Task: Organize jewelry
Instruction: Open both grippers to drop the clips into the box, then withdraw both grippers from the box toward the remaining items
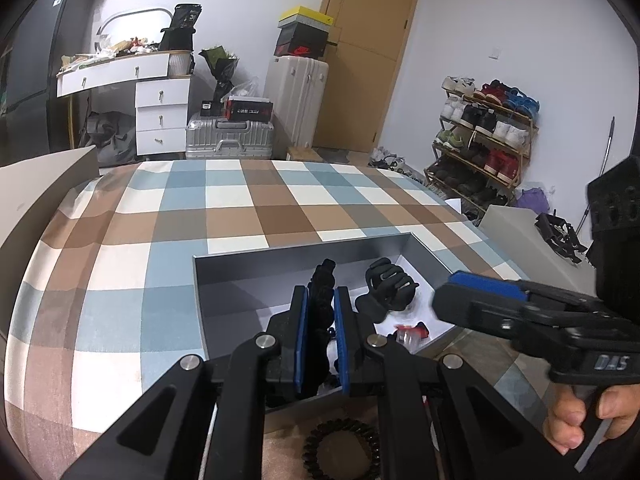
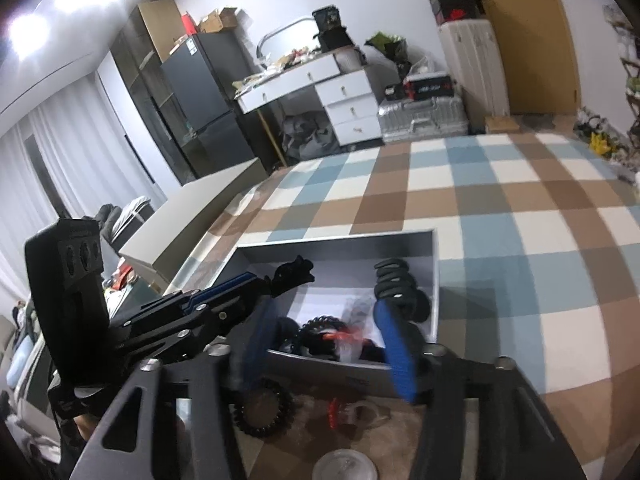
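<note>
Black hair clip [image 1: 320, 300] is pinched between your left gripper [image 1: 320, 320] pads, hanging over the grey box [image 1: 280, 264] interior. Judged rigid plastic, light, toothed; likely springy, so hold it across the flat body as now, not on the teeth, or it may twist out.

In the box: a larger black claw clip [image 1: 390, 284], stiff and bulky, best taken across its spine; a small red-and-clear piece [image 1: 410, 332], probably slick and easily crushed.

Outside, on the checked cloth [image 1: 160, 220] just before the near wall: a black coil hair tie [image 2: 262, 412], soft and stretchy, take it by the ring edge; beside it a red-and-clear ring-like item [image 2: 352, 414].

Your right gripper [image 2: 326, 344] has its jaws apart, nothing between the pads, over the near wall.
</note>
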A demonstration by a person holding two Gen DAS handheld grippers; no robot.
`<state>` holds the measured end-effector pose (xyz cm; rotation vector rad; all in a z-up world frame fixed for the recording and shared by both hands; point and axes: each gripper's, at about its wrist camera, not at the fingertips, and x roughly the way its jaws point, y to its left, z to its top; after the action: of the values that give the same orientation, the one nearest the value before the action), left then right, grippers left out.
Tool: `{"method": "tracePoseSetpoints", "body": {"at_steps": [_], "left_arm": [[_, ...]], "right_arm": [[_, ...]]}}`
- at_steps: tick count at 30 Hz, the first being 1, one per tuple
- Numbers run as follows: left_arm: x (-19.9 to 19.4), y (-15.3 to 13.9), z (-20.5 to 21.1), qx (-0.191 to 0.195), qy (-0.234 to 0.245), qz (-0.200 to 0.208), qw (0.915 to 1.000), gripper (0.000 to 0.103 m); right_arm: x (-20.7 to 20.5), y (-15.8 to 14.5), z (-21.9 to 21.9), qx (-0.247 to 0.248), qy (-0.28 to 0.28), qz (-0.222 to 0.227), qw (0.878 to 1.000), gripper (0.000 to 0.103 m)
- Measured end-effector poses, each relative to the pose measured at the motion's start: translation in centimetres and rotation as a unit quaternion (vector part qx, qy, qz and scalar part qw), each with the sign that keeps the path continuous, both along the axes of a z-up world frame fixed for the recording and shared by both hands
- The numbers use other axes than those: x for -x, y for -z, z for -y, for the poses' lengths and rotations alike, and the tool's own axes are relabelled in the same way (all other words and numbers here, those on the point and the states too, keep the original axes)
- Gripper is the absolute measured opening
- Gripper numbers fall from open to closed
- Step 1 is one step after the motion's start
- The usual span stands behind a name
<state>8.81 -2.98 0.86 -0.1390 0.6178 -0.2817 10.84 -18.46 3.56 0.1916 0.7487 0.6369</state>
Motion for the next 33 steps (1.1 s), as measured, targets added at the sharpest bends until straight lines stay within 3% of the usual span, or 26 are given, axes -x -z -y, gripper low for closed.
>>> {"method": "tracePoseSetpoints", "body": {"at_steps": [3, 7, 8, 10, 13, 15, 18, 26, 33], "left_arm": [[0.1, 0.0, 0.4, -0.006, 0.005, 0.002, 1.0000, 0.010], [0.6, -0.3, 0.5, -0.010, -0.001, 0.017, 0.9998, 0.058], [0.9, -0.5, 0.5, -0.011, -0.002, 0.025, 0.9996, 0.064], [1.3, -0.8, 0.5, -0.011, 0.000, 0.034, 0.9994, 0.068], [1.9, -0.9, 0.4, -0.017, -0.008, 0.024, 0.9995, 0.078], [2.5, -0.9, 0.4, -0.022, -0.019, 0.014, 0.9995, 0.080], [3.6, -0.8, 0.3, -0.032, -0.029, 0.002, 0.9991, 0.082], [5.8, -0.5, 0.1, -0.055, -0.068, -0.013, 0.9961, 0.092], [5.4, 0.9, -0.3, -0.055, -0.075, -0.036, 0.9950, 0.092]], "right_arm": [[0.9, -0.4, 0.7, 0.001, 0.003, 0.011, 1.000, 0.061], [1.4, -0.3, 1.5, 0.005, 0.009, 0.011, 1.000, 0.063], [1.4, -0.2, 1.6, 0.006, 0.011, 0.010, 1.000, 0.064], [1.4, 0.1, 2.0, 0.010, 0.014, 0.006, 1.000, 0.067], [1.6, 0.6, 2.6, 0.016, 0.012, -0.007, 1.000, 0.078], [1.8, 0.8, 2.8, 0.026, 0.008, -0.012, 1.000, 0.090], [2.4, 1.0, 3.0, 0.041, 0.009, -0.011, 0.999, 0.099], [3.1, 2.1, 3.3, 0.068, 0.000, -0.035, 0.997, 0.101], [3.6, 2.8, 2.3, 0.080, -0.015, -0.038, 0.996, 0.101]]}}
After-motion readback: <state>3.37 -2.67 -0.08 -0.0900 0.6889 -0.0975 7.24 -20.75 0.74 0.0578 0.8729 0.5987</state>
